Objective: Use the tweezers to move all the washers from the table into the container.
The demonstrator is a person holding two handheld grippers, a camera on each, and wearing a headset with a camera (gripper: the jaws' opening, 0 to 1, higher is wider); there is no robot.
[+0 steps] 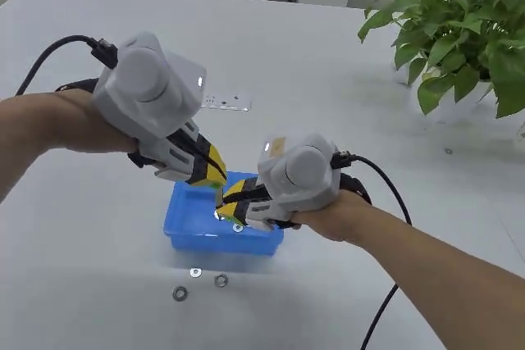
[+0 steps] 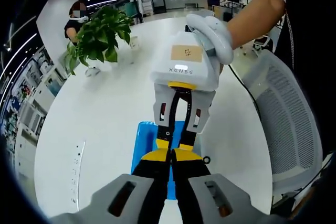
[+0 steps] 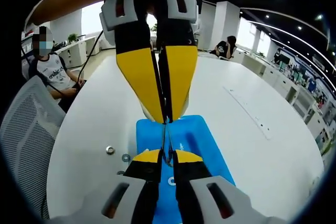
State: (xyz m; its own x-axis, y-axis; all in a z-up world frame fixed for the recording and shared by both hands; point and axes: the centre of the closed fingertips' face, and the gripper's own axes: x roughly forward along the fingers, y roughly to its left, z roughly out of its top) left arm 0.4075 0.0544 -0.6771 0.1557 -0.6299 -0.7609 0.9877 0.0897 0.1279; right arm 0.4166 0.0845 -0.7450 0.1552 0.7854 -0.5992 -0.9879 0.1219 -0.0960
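The blue container (image 1: pixel 190 223) sits on the white table, with two washers (image 1: pixel 238 227) inside it. Three more washers (image 1: pixel 195 272) lie on the table just in front of it. My left gripper (image 1: pixel 215 173) and right gripper (image 1: pixel 230 202) meet tip to tip above the container. The thin metal tweezers (image 3: pixel 166 136) run between both pairs of yellow jaws. In the right gripper view my right gripper (image 3: pixel 168 157) is shut on the tweezers, and the left gripper (image 3: pixel 166 116) comes down from above, shut on their other end. Loose washers (image 3: pixel 109 150) lie left of the container (image 3: pixel 197 145).
A potted green plant (image 1: pixel 459 38) stands at the back right of the table. A white strip (image 1: pixel 225 102) lies behind the grippers. A cable (image 1: pixel 394 202) trails from the right gripper. A mesh office chair (image 2: pixel 289 108) and seated people are beside the table.
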